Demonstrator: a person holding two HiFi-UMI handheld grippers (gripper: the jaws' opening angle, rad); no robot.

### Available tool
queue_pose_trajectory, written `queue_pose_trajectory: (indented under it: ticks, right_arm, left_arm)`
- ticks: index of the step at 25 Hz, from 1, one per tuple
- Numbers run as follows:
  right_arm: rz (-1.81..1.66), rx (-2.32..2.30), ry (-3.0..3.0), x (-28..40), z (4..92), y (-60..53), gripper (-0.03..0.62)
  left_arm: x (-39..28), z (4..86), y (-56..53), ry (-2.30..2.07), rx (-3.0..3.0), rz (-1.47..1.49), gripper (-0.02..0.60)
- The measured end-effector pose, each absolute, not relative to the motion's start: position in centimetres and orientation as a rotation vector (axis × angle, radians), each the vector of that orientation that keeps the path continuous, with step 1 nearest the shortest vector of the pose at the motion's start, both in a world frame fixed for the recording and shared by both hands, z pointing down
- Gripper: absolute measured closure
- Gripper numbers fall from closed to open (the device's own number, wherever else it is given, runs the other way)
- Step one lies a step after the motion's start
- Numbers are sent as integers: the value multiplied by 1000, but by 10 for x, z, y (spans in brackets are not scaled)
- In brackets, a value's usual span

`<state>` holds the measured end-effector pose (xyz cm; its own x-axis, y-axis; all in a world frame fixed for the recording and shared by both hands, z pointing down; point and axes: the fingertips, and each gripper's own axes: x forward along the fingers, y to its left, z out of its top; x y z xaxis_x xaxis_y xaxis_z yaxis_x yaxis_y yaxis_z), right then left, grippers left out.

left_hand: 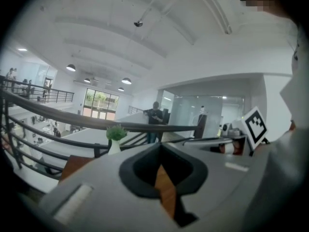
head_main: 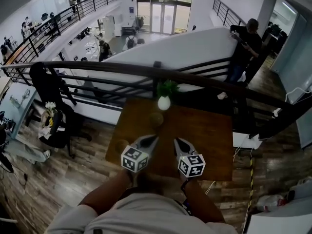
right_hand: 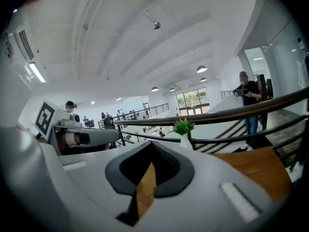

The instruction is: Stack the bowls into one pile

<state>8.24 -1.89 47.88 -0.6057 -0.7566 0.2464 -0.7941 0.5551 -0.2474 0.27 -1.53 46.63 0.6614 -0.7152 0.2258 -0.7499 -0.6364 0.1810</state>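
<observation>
In the head view a small brown table (head_main: 204, 130) carries two round wood-coloured bowls: one (head_main: 156, 118) near the far edge and one (head_main: 121, 145) by the left front corner. They are dim and small. My left gripper (head_main: 154, 138) and right gripper (head_main: 178, 141) hover side by side over the table's near half, both pointing at the far edge and both shut, with nothing between their jaws. In the left gripper view the left gripper (left_hand: 159, 144) has its jaw tips together. The right gripper (right_hand: 150, 143) looks the same in its own view. No bowl shows in either gripper view.
A white vase with a green plant (head_main: 164, 99) stands at the table's far edge, in front of a dark railing (head_main: 122, 69) over an open atrium. A person (head_main: 243, 48) stands beyond the railing at the right. A wooden floor (head_main: 73, 174) surrounds the table.
</observation>
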Motion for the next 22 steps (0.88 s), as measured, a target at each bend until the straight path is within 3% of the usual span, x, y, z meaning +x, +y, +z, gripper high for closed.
queue_pose_trajectory:
  ticks: [16,22]
  right_arm:
    - [559,1382,-2694,97,475,24,586]
    - [569,1412,-2679,55,478,26,586]
  left_arm:
    - [9,458,35,-1188,2651,212,577]
    - [-42,462,38,-1177,2642,205,577]
